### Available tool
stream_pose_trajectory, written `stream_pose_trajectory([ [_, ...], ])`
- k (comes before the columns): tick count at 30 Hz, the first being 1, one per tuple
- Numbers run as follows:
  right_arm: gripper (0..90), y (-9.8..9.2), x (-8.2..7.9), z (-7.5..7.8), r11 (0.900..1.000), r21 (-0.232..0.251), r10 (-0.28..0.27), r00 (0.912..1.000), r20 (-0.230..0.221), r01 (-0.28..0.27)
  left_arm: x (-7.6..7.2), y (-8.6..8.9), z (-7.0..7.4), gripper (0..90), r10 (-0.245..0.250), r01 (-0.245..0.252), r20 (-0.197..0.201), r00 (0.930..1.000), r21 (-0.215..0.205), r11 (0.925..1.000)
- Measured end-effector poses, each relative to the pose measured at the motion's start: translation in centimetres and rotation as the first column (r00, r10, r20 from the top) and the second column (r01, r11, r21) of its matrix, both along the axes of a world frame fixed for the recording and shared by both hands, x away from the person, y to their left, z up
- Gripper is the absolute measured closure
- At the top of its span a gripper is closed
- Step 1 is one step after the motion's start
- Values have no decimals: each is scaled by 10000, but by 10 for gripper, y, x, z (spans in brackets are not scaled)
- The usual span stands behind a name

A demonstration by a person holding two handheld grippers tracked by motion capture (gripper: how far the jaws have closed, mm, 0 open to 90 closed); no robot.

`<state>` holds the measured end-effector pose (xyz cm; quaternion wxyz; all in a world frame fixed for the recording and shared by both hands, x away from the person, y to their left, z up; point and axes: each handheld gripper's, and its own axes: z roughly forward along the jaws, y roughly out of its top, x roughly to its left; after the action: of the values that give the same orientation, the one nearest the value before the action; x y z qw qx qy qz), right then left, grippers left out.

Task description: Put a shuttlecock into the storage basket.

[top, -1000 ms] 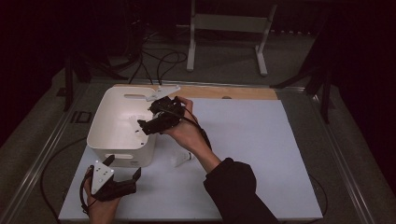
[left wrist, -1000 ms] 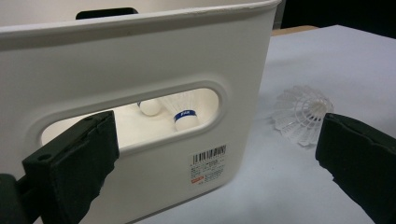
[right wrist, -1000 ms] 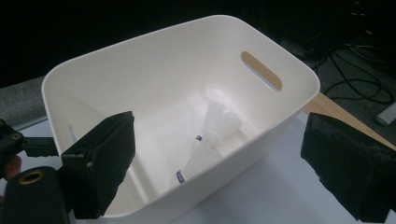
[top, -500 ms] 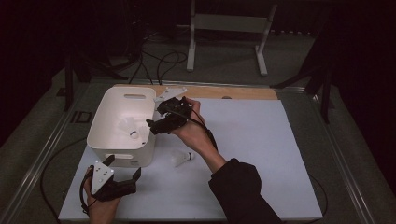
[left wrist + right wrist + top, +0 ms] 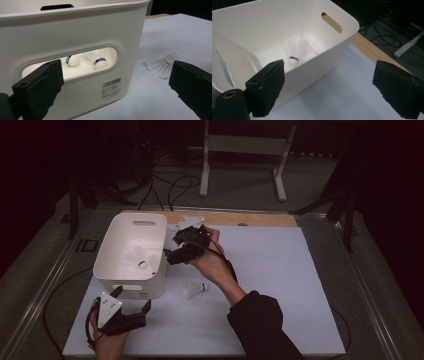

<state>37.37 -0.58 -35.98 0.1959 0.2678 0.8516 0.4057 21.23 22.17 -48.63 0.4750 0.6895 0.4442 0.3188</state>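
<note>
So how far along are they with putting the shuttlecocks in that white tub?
Two shuttlecocks already lie inside the white tub. The right gripper hangs open and empty by the tub's rim. One shuttlecock is left on the table, and the left gripper waits open near the tub.

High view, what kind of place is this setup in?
Probably a lab or test workshop, not a home: a white work mat on a metal-framed table, loose cables on the floor beyond it, and a metal stand behind.

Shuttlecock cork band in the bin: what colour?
Blue band with white lettering on a white cork, clearest in the right gripper view.
</note>
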Motion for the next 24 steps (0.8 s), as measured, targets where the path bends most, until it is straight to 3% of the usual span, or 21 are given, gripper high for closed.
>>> stream_pose_trajectory([
  [24,94,-15,-2,-14,9999,-20,-118,9998,-160,118,1,-1,0,0,15,-15,-10,10000,-68,10000],
])
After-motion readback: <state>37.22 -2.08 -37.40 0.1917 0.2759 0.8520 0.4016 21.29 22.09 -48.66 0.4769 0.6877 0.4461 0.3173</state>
